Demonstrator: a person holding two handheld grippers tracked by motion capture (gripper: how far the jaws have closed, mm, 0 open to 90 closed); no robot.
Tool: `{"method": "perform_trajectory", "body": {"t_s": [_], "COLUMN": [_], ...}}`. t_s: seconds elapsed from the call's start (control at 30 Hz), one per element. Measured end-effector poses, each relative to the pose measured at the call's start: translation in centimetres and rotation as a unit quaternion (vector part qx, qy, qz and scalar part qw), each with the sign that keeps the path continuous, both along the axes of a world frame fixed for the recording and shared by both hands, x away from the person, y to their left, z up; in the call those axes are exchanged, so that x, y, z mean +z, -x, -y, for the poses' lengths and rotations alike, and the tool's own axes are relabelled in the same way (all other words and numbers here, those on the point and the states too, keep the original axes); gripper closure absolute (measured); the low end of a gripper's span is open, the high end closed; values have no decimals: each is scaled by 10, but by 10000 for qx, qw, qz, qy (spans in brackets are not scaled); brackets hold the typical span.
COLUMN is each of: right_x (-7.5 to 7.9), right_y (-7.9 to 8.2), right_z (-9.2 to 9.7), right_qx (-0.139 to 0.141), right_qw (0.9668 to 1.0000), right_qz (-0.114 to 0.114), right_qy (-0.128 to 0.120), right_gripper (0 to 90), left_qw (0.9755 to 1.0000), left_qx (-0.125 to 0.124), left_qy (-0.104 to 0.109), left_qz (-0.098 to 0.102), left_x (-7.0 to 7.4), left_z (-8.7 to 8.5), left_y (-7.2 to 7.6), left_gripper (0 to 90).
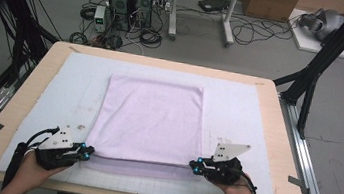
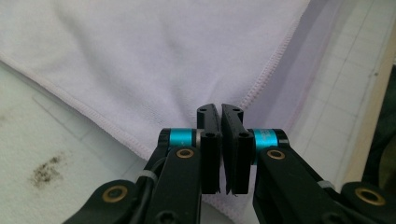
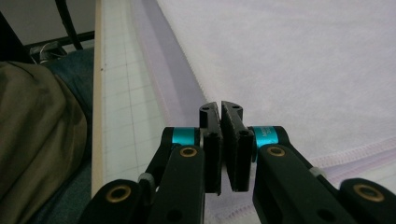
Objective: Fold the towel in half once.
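— Grey concrete floor runs across the top of the high view, strewn with cables, with two dark computer towers (image 1: pixel 131 2) at upper centre, a cardboard box (image 1: pixel 270 2) to their right, and black frame legs (image 1: pixel 322 61) at both sides. What do we have below that?

— We see a pale wooden table (image 1: pixel 23 91) filling the middle and lower frame, with a white gridded mat (image 1: pixel 238 111) laid over most of it. A lilac towel (image 1: pixel 152 119) lies at the centre of the mat, folded so an upper layer stops just short of the lower one near the bottom edge.

— And our grippers?

— Our left gripper (image 1: pixel 86 152) sits at the towel's lower left corner, our right gripper (image 1: pixel 192 166) at its lower right corner. In each gripper view the black jaws stand pressed together on the stitched hem of the upper layer, pinching that cloth.

— How are the edges?

— The towel's top and sides lie straight, well inside the mat. Bare mat lies at the left, right and top of the towel, and only a narrow strip along the bottom. A dark smudge (image 2: pixel 46 170) marks the mat at lower left of the left gripper view.
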State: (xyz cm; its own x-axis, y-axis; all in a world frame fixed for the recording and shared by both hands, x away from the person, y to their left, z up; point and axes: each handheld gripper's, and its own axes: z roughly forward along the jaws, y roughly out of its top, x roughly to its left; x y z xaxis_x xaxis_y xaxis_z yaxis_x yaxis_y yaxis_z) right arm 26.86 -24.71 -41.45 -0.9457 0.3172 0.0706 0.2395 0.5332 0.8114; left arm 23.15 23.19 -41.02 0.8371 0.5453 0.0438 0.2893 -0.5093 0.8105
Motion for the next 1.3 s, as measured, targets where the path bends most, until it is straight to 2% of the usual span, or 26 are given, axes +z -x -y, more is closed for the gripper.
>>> {"method": "perform_trajectory", "body": {"t_s": [0.1,0.17,0.27,0.33,0.43,0.5,0.57,0.67,0.7,0.77,0.8,0.9,0.97,1.07,1.13,1.2,1.23,1.3], "right_x": [6,3,-9,-16,-14,-13,-16,-23,-27,-30,-32,-32,-31,-27,-23,-24,-25,-25], "right_y": [5,9,13,12,9,5,1,0,1,5,8,10,11,14,16,17,17,15], "right_z": [6,8,8,8,9,7,5,3,4,5,7,9,8,6,7,6,6,7], "right_qx": [-17,-2,56,111,131,109,53,117,144,141,160,160,209,264,283,316,320,335], "right_qw": [10000,10000,9996,9993,9990,9992,9993,9988,9985,9980,9981,9981,9982,9987,9989,9985,9982,9979], "right_qz": [28,1,-125,-323,-386,-364,-371,-463,-492,-481,-480,-517,-455,-379,-329,-378,-402,-519], "right_qy": [-40,6,238,160,-166,-147,-74,103,181,376,356,297,325,226,189,233,300,191], "right_gripper": [870,870,862,769,727,722,717,725,761,837,867,875,877,877,878,877,872,783], "left_qw": [10000,9999,9990,9991,9995,9995,9993,9981,9987,9985,9984,9986,9989,9993,9993,9991,9989,9992], "left_qx": [-56,-129,-230,-188,-112,-70,-96,-177,-166,-195,-205,-179,-143,-123,-139,-184,-189,-139], "left_qy": [-30,-76,-334,-292,-177,-156,-223,-427,-370,-405,-420,-433,-399,-336,-324,-337,-372,-296], "left_qz": [-1,-59,-180,-242,-249,-268,-285,-408,-323,-299,-309,-248,-207,-141,-141,-194,-207,-236], "left_x": [1,-5,-17,-19,-16,-16,-19,-30,-32,-31,-31,-30,-28,-23,-23,-25,-25,-23], "left_z": [3,5,10,8,4,5,6,8,7,5,5,4,1,-4,-4,-3,-3,-3], "left_y": [5,9,14,13,9,6,4,5,6,7,7,8,9,14,16,17,16,15], "left_gripper": [858,858,819,726,691,695,696,692,714,830,850,866,868,868,868,865,857,786]}}
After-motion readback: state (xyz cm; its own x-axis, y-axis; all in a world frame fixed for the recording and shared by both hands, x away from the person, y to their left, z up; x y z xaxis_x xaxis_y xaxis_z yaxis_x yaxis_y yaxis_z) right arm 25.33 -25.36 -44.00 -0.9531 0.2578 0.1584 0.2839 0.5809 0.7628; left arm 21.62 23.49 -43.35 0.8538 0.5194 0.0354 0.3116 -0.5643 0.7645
